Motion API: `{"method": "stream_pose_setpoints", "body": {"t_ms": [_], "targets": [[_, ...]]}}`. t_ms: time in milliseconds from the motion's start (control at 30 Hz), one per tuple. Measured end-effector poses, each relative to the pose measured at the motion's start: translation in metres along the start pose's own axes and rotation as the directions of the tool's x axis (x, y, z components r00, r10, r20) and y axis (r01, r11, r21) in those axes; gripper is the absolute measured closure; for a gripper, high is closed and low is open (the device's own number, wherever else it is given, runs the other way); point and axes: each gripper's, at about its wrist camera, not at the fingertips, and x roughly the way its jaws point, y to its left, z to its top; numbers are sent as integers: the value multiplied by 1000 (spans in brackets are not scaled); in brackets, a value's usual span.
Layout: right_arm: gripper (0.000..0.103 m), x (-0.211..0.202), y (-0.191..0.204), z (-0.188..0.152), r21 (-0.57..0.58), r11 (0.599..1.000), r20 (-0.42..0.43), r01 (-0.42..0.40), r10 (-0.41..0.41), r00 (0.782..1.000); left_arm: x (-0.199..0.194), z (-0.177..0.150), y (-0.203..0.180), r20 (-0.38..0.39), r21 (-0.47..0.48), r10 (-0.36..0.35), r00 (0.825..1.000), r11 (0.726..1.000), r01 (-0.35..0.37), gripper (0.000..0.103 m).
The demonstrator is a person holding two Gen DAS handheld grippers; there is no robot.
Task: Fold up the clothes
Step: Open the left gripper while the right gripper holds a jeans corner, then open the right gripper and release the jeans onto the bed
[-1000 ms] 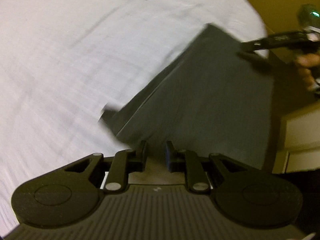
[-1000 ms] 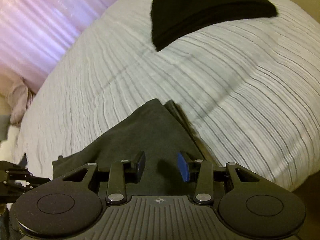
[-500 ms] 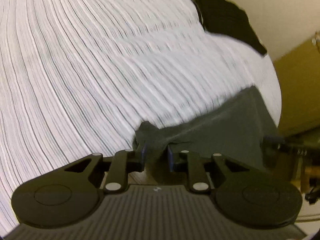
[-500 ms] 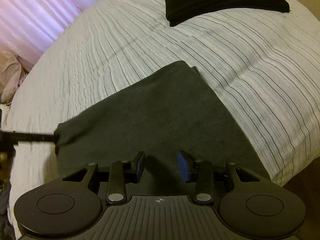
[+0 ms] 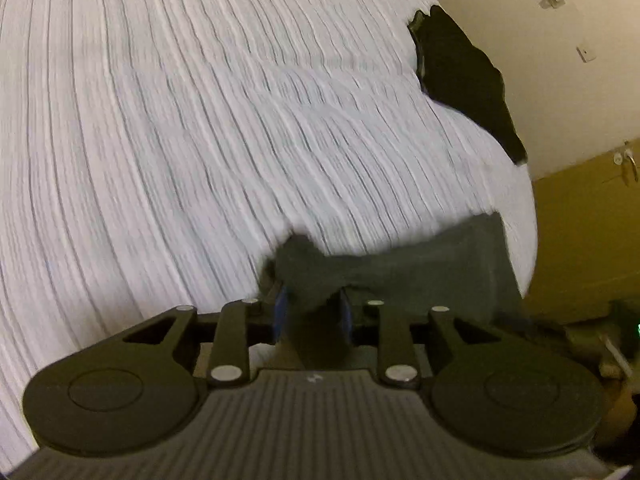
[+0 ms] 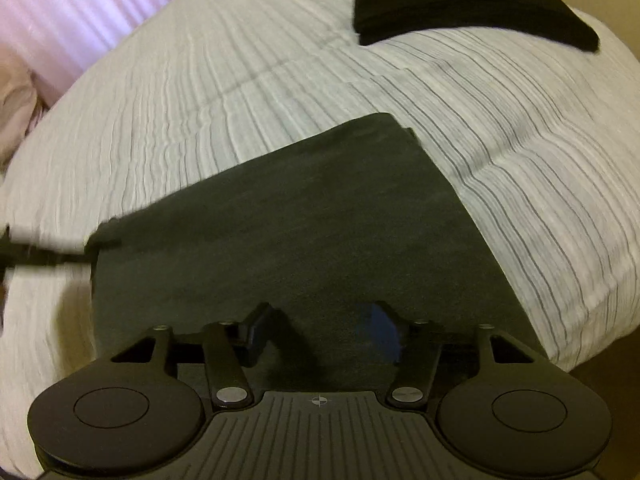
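A dark grey garment (image 6: 300, 220) lies folded flat on the striped white bed (image 6: 200, 80), near its front edge. My right gripper (image 6: 324, 328) hovers over the near edge of the garment. Its jaws are opening wide, and the cloth lies under them, not pinched. My left gripper (image 5: 313, 312) has the garment's bunched corner (image 5: 304, 264) between its blue pads; its jaws are starting to open but still touch the cloth. In the right wrist view the left gripper's fingers (image 6: 48, 258) reach in from the left to that corner.
A folded black garment (image 6: 460, 4) rests at the far side of the bed, also seen as the black garment (image 5: 464, 80) in the left wrist view. A pale curtain (image 6: 60, 0) and a pinkish heap (image 6: 16, 112) lie to the left. A wooden door (image 5: 588, 240) stands beyond the bed's edge.
The grey garment came down from a raised, stretched hold to lie flat on the bed. My left gripper rolled and sank with the corner. My right jaws have spread wider.
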Motion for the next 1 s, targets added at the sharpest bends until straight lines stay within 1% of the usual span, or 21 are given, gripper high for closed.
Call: {"method": "stream_pose_setpoints", "body": {"t_ms": [33, 100, 133, 167, 200, 333, 400, 500, 533, 600, 633, 667, 700, 800, 867, 900, 933, 967, 1000], "targets": [[44, 0, 0, -1, -7, 1000, 4, -5, 6, 1000, 1, 3, -4, -6, 49, 16, 1000, 999, -16, 80], [44, 0, -2, -2, 0, 1000, 8, -19, 19, 1000, -6, 2, -4, 14, 48, 25, 1000, 999, -25, 80], [44, 0, -4, -2, 11, 1000, 8, -27, 27, 1000, -15, 0, 0, 60, 7, 58, 997, 998, -59, 92], [44, 0, -6, -2, 24, 999, 8, -34, 34, 999, -25, -2, 10, 91, -57, 87, 992, 995, -82, 93], [44, -1, -9, -2, 44, 998, 6, -39, 39, 999, -35, -4, 19, 113, -122, 104, 988, 988, -90, 92], [44, -3, -17, 1, 104, 992, -1, -67, 68, 998, -58, -18, 13, 95, -116, 82, 992, 991, -71, 92], [44, -7, -15, 10, 122, 991, -6, -58, 59, 998, -46, -25, -5, 49, -64, 25, 998, 998, -22, 91], [44, -12, -11, 26, 99, 991, 61, -86, 81, 995, -26, -35, -35, -29, 14, -61, 998, 998, 62, 86], [44, -7, -11, 32, 92, 991, 67, -98, 92, 993, -14, -36, -39, -42, 19, -67, 997, 998, 68, 86], [44, 5, -15, 43, 82, 989, 69, -121, 115, 991, 6, -30, -38, -46, -9, -55, 997, 998, 55, 86], [44, 12, -19, 48, 78, 988, 67, -132, 126, 990, 13, -24, -32, -42, -42, -49, 998, 998, 47, 92], [44, 19, -23, 53, 76, 987, 68, -143, 138, 988, 18, -18, -26, -36, -78, -42, 998, 996, 39, 94], [45, 22, -31, 57, 81, 984, 81, -162, 155, 985, 19, -14, -19, -36, -101, -44, 998, 994, 40, 95], [45, 24, -55, 65, 103, 976, 125, -192, 179, 976, 11, -11, -20, -26, -89, -27, 999, 996, 24, 97], [45, 21, -66, 65, 126, 972, 137, -198, 181, 974, 2, -12, -24, -6, -88, -14, 1000, 996, 13, 97], [45, 18, -69, 64, 130, 972, 136, -194, 176, 975, -3, -13, -27, 9, -96, -6, 1000, 995, 6, 95], [44, 15, -71, 62, 129, 975, 133, -180, 163, 978, -8, -14, -30, 25, -106, 3, 1000, 994, 0, 88], [44, 9, -70, 59, 136, 977, 137, -167, 148, 979, -13, -16, -33, 40, -115, 12, 999, 993, -7, 85], [44, 4, -70, 56, 143, 978, 141, -154, 134, 981, -16, -17, -37, 44, -112, 14, 999, 994, -9, 81]]}}
